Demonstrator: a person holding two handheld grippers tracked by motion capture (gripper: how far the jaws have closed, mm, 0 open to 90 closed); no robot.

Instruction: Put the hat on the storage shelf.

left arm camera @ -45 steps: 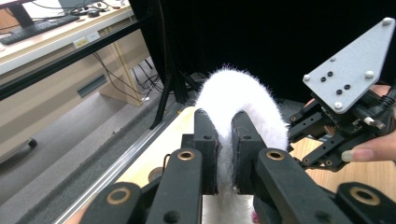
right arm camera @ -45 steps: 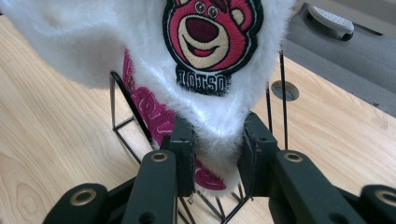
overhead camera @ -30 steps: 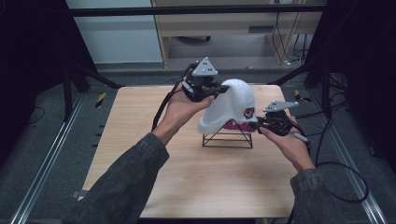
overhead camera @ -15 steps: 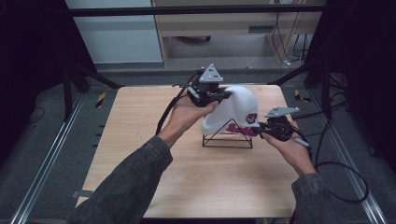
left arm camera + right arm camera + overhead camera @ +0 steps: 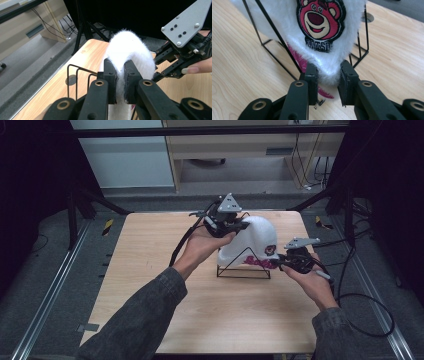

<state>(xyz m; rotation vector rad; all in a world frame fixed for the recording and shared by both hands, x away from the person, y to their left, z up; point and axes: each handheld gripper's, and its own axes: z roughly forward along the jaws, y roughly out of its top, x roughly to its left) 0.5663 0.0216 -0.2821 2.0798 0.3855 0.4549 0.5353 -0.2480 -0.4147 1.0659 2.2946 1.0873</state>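
A white fluffy hat (image 5: 252,240) with a red bear patch (image 5: 318,17) hangs over a black wire stand (image 5: 243,270) on the wooden table (image 5: 150,250). My left gripper (image 5: 239,227) is at the hat's upper left side, and its jaws are shut on a fold of the white fur (image 5: 130,47). My right gripper (image 5: 280,263) is low at the hat's right side. There it is shut on the hat's bottom edge (image 5: 328,67), just below the patch. The stand's wires (image 5: 272,47) run behind and beside that edge.
The table's right edge lies close behind the right hand, with cables (image 5: 360,305) trailing off it. Black frame posts (image 5: 345,205) stand at the far corners. A round hole (image 5: 367,17) shows in the tabletop beyond the stand.
Both grippers have sunk a little with the hat, which now sits lower over the stand. The left gripper has also shifted slightly to the right. Both grips are unchanged.
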